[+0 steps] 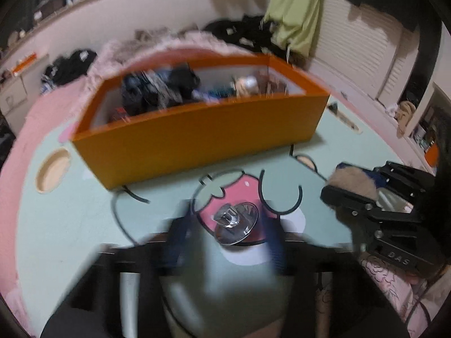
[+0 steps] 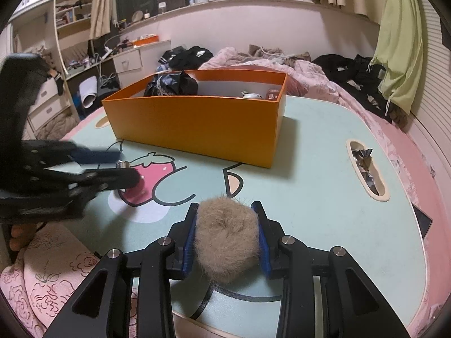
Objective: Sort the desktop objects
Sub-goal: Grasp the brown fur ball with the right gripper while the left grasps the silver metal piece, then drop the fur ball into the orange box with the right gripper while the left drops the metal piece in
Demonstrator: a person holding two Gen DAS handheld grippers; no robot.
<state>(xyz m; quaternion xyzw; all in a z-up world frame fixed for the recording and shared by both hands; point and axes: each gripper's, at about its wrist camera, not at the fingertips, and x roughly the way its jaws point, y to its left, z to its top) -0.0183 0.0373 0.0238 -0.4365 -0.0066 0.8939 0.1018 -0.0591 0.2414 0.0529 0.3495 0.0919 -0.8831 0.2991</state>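
Note:
A small shiny metal lid with a knob (image 1: pixel 235 222) lies on the strawberry print of the mint table mat (image 1: pixel 70 225). It sits between the blurred fingers of my left gripper (image 1: pixel 228 236). The blur hides whether the pads touch it. From the right wrist view, the left gripper (image 2: pixel 124 166) has its fingers close together around the silver knob (image 2: pixel 123 164). My right gripper (image 2: pixel 227 236) is shut on a tan furry pom-pom (image 2: pixel 227 239) just above the mat's near edge, and it shows again at the right of the left wrist view (image 1: pixel 352 183). The orange box (image 2: pixel 197 129) stands behind.
The orange box (image 1: pixel 197 140) holds dark cloth and small items. An oval cut-out (image 2: pixel 366 169) in the table's right side holds foil wrappers, and a round recess (image 1: pixel 52 174) lies at the left. Pink bedding and dark clothes lie beyond. A hand (image 2: pixel 19 236) grips the left tool.

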